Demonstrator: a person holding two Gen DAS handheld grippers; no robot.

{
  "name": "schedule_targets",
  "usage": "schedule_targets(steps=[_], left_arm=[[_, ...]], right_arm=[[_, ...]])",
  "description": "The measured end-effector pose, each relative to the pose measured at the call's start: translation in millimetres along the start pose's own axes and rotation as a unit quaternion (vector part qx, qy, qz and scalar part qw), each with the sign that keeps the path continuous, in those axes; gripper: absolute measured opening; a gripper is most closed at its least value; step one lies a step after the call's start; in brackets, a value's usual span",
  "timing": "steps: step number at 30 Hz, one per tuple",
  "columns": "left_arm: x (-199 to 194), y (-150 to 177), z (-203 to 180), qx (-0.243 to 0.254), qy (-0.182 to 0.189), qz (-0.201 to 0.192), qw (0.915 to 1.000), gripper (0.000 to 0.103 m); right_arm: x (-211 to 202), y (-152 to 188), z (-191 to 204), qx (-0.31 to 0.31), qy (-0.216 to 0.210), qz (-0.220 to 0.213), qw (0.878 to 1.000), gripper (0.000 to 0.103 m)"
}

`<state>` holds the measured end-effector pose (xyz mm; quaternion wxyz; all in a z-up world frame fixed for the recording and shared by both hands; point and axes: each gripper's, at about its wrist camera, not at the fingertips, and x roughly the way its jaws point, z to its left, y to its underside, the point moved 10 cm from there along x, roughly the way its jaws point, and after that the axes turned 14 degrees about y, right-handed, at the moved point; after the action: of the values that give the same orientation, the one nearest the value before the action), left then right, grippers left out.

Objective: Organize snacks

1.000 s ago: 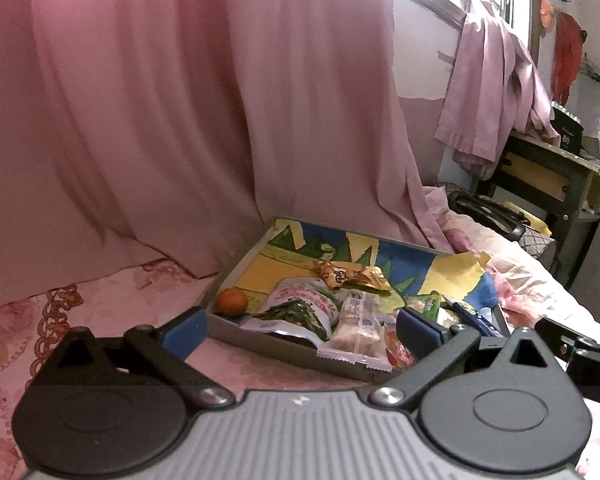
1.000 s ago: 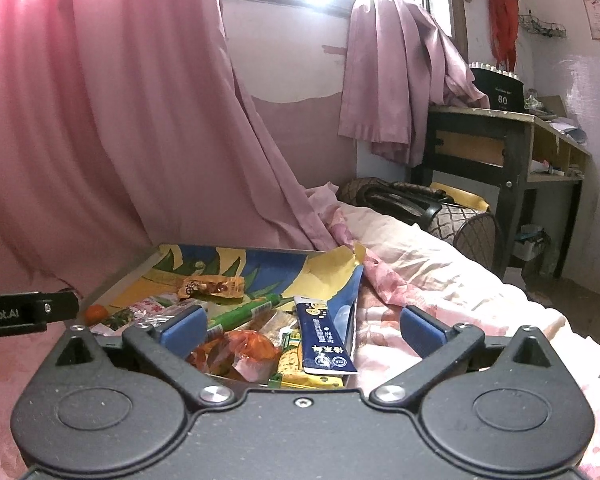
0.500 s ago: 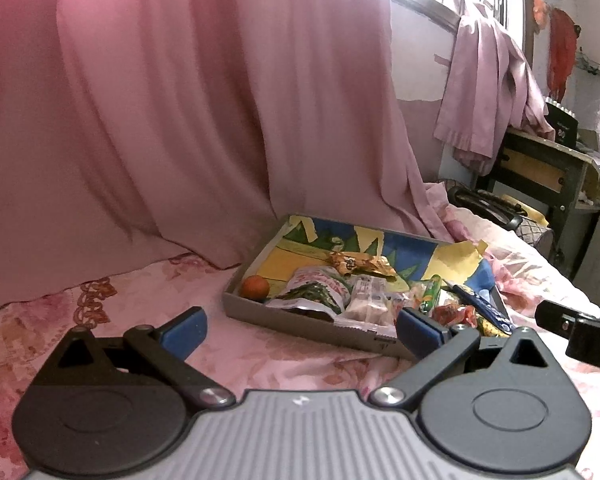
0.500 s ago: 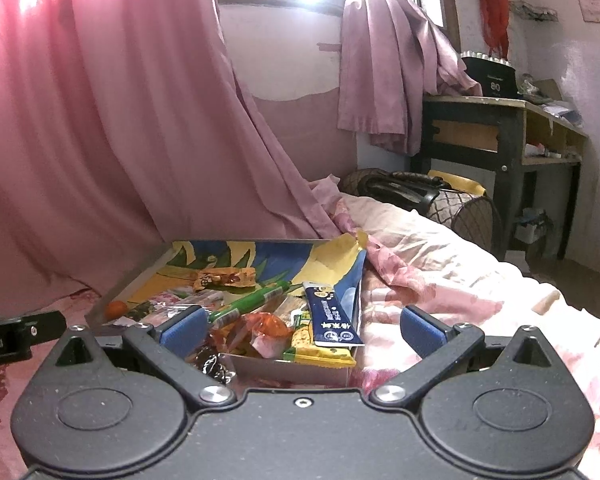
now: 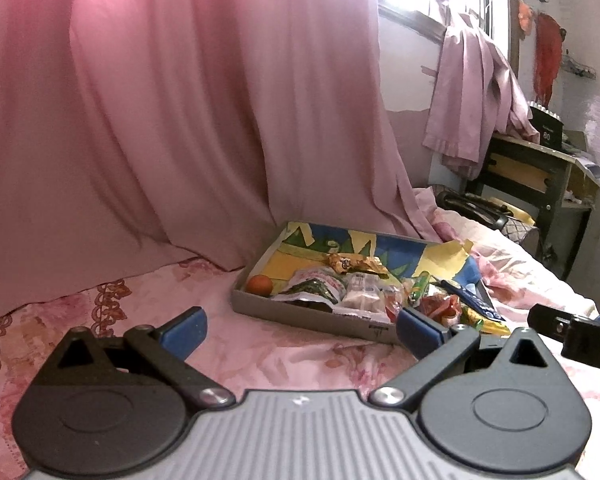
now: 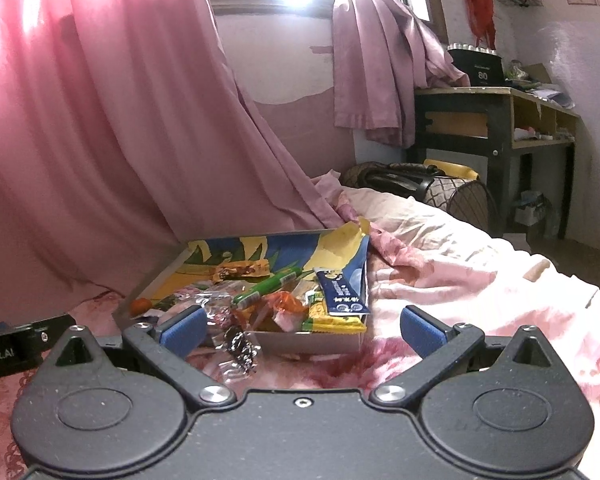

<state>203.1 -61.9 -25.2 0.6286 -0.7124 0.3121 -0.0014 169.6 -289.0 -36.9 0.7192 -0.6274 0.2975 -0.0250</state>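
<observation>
A shallow grey box [image 5: 300, 311] with a blue and yellow printed lining lies on the bed, full of snack packets. It shows in the right wrist view [image 6: 320, 342] too. Inside are a small orange fruit [image 5: 259, 284], a green and white bag [image 5: 316, 286], a gold wrapper [image 5: 354, 264], a green stick [image 6: 266, 288] and a blue sachet [image 6: 340, 292]. A clear dark-printed wrapper [image 6: 240, 350] hangs over the front wall. My left gripper [image 5: 300, 326] is open and empty, short of the box. My right gripper [image 6: 300, 326] is open and empty, just before the box's front wall.
The box rests on a pink floral bedspread [image 5: 260, 360]. A pink curtain [image 5: 160, 120] hangs behind it. A dark desk [image 6: 492, 120] and a bag [image 6: 412, 182] stand to the right beyond the bed.
Both grippers have pulled back from the box, which now looks smaller and farther. More bedspread shows in front of the left gripper. Both stay open and empty.
</observation>
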Motion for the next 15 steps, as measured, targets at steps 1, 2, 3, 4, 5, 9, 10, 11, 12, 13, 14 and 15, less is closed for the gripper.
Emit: schedule_targets(steps=[1,2,3,4,5,9,10,11,12,13,14,15], left_arm=[[-3,0,0,0.000,-0.001,-0.002,1.0000,0.103],[-6,0,1,-0.001,-0.001,-0.003,1.0000,0.103],[-9,0,1,-0.002,-0.001,-0.005,1.0000,0.103],[-13,1,1,-0.002,-0.001,-0.006,1.0000,0.103],[-16,2,2,-0.002,-0.002,-0.006,1.0000,0.103],[-28,11,5,-0.001,-0.006,-0.001,1.0000,0.103],[-31,14,6,-0.002,-0.008,0.001,1.0000,0.103],[-33,16,7,-0.004,-0.010,0.003,0.9999,0.103],[-36,18,8,-0.006,-0.011,0.004,0.9999,0.103],[-38,19,9,-0.008,-0.012,0.005,0.9999,0.103],[-40,21,9,-0.009,-0.013,0.005,0.9999,0.103],[-42,21,10,-0.010,-0.013,0.005,0.9999,0.103]], right_arm=[[-2,1,0,0.000,0.000,-0.001,1.000,0.102],[-5,2,0,-0.001,0.000,-0.001,1.000,0.102],[-8,4,1,-0.002,-0.001,-0.001,1.000,0.102],[-10,5,2,-0.004,-0.001,0.000,1.000,0.102],[-12,6,2,-0.004,-0.001,0.000,1.000,0.102],[-22,10,3,-0.004,-0.004,0.000,1.000,0.102],[-25,11,3,-0.004,-0.004,-0.001,1.000,0.102],[-26,12,3,-0.003,-0.004,-0.001,1.000,0.102],[-28,13,3,-0.002,-0.004,0.000,1.000,0.102],[-29,14,3,-0.002,-0.005,0.002,1.000,0.102],[-31,15,2,-0.001,-0.005,0.004,1.000,0.102],[-32,16,3,0.000,-0.006,0.005,1.000,0.102]])
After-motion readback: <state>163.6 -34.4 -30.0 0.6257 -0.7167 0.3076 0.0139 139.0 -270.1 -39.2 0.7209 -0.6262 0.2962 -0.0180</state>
